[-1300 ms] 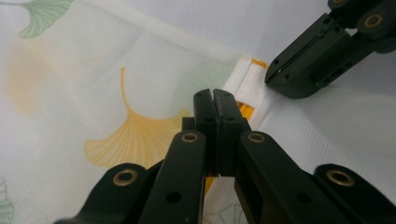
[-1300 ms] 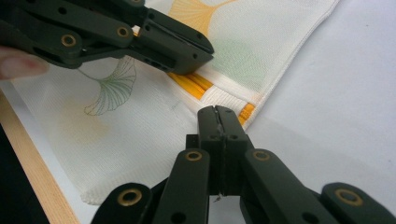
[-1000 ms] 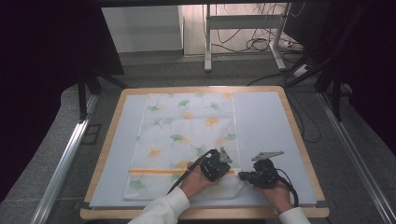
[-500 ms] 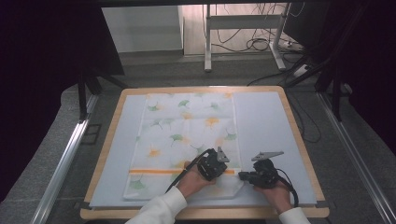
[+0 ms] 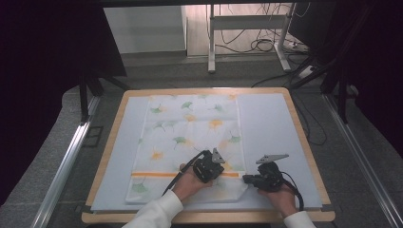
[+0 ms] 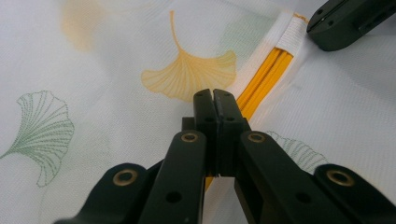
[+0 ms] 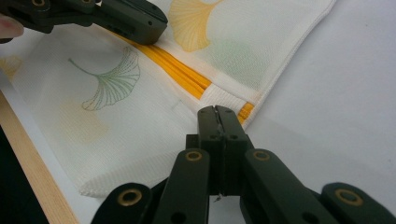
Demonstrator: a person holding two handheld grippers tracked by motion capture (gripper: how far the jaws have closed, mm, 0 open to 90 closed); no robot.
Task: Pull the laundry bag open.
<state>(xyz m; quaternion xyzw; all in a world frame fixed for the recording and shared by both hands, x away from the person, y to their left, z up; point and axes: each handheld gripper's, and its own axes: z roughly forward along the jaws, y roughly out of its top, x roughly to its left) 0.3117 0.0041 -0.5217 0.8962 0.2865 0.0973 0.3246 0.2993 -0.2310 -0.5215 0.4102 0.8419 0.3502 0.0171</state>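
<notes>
A white cloth [image 5: 190, 128] printed with green and yellow ginkgo leaves lies flat on the mat, with an orange stripe [image 5: 157, 175] across its near end. My left gripper [image 5: 221, 172] is shut, its tips [image 6: 214, 95] low over the cloth beside the orange stripe [image 6: 266, 77]. My right gripper [image 5: 245, 178] is shut too, its tips [image 7: 215, 112] at the cloth's right edge where the stripe [image 7: 177, 70] ends. I see no fold of cloth between either pair of jaws. Each gripper faces the other: the right gripper [image 6: 345, 21] and the left gripper [image 7: 116, 18] show in each other's views.
The cloth lies on a pale mat [image 5: 271, 123] on a table with a wooden rim [image 5: 304, 142]. Metal rails [image 5: 66, 161] run along both sides. Desk legs and cables [image 5: 256, 42] stand on the floor beyond the far edge.
The left gripper has edged slightly to the left over the cloth. The right gripper has stayed where it was.
</notes>
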